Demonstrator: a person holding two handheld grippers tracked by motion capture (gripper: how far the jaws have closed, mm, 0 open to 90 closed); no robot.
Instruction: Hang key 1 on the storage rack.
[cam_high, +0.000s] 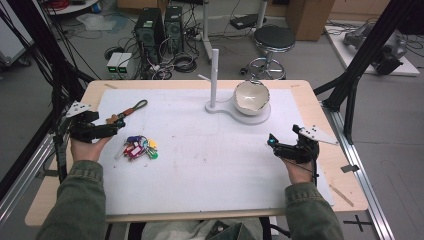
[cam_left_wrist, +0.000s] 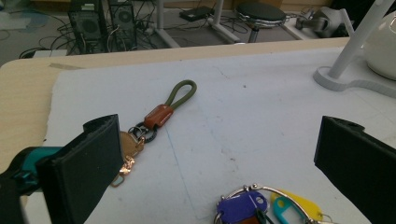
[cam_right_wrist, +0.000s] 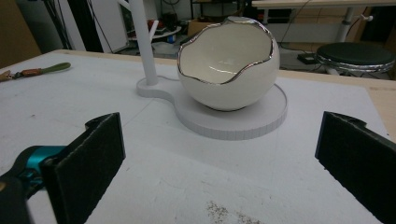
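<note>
At far left, left claw (cam_high: 119, 128): held low over the worktop's (cam_high: 50, 175) left edge, jaws wide apart, gripping nothing; in the left gripper view (cam_left_wrist: 212, 158) its two black jaws stand at either side with bare mat between them.
Left hand (cam_high: 86, 148): wrapped round the gripper body, green sleeve behind it.
Strap (cam_high: 134, 108): an olive loop with a brown sleeve and metal clip, flat on the white mat (cam_high: 200, 170), just ahead of the left claw; in the left gripper view (cam_left_wrist: 180, 95) its clip end lies just beside the left jaw, whether touching I cannot tell.
Keys (cam_high: 139, 147): a bunch with purple, red, yellow and green tags, on the mat just right of the left claw, near the strap but apart from it; in the left gripper view (cam_left_wrist: 261, 205) it sits at the bottom edge between the jaws.
Stand (cam_high: 214, 80): a white upright post on a flat white base, at the far middle of the mat.
Bowl (cam_high: 251, 97): white, eggshell-shaped with a jagged silver rim, resting on the round part of the stand's base, just right of the post; the right gripper view (cam_right_wrist: 229, 63) faces its opening.
Right claw (cam_high: 271, 142): low over the mat's right side, well apart from the bowl, jaws wide apart and empty (cam_right_wrist: 217, 158).
Right hand (cam_high: 299, 170): behind the gripper, near the worktop's right edge.
</note>
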